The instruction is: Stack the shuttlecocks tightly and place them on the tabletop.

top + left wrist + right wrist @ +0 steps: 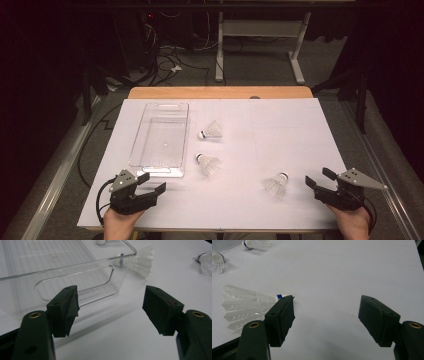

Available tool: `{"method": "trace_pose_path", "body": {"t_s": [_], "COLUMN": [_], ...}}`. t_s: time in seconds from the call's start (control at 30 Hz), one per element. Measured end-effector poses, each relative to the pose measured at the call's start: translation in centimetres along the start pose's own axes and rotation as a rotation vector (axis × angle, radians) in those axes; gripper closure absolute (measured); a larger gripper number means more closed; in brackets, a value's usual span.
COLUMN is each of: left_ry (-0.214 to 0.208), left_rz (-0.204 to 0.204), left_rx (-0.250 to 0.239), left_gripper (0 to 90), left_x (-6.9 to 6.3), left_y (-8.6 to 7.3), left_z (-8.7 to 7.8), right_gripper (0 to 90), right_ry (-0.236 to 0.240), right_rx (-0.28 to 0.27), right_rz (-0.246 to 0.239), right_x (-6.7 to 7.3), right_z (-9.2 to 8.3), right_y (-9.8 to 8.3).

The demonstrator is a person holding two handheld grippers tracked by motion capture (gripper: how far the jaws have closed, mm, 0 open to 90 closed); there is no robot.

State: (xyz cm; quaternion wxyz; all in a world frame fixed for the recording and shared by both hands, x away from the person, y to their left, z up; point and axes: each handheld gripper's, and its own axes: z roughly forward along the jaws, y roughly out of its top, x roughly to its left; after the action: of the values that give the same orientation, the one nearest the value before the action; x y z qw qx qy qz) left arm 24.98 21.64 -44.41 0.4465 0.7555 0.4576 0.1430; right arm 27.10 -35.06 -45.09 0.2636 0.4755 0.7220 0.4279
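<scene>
table (300, 130): white sheet over a wooden top, with everything lying on it.
bin (162, 140): clear plastic, empty, on the left half; its near end sits just ahead of the left gripper.
left gripper (151, 183): near left corner, jaws spread wide, holding nothing, aimed at the bin's handle end.
right gripper (319, 178): near right corner, jaws spread wide, holding nothing, just right of the near shuttle.
near shuttle (276, 184): on its side, cork toward the right gripper.
middle shuttle (207, 163): just right of the bin.
far shuttle (211, 131): beside the bin's far half.
</scene>
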Motion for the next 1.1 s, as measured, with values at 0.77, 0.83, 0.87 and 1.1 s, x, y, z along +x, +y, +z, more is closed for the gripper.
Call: {"method": "trace_pose_path", "body": {"t_s": [0.77,0.83,0.87,1.1], "left_ry": [-0.063,-0.07,-0.072,-0.081], "left_rz": [0.059,0.067,0.071,0.072], "left_rx": [0.069,0.078,0.081,0.078], "left_gripper": [32.3,31.9,31.9,31.9], "left_x": [-3.3,-3.6,-3.7,-4.0], "left_y": [1.2,1.3,1.4,1.7], "left_z": [3.2,3.4,3.5,3.9], "right_gripper": [29.7,29.7,29.8,30.1], "right_ry": [0.008,0.009,0.009,0.014], "right_rx": [0.011,0.015,0.017,0.021], "right_rz": [-0.007,-0.004,-0.005,-0.013], "right_x": [0.1,0.1,0.1,0.1], "right_z": [0.1,0.2,0.2,0.2], "right_y": [0.0,0.0,0.0,0.0]}}
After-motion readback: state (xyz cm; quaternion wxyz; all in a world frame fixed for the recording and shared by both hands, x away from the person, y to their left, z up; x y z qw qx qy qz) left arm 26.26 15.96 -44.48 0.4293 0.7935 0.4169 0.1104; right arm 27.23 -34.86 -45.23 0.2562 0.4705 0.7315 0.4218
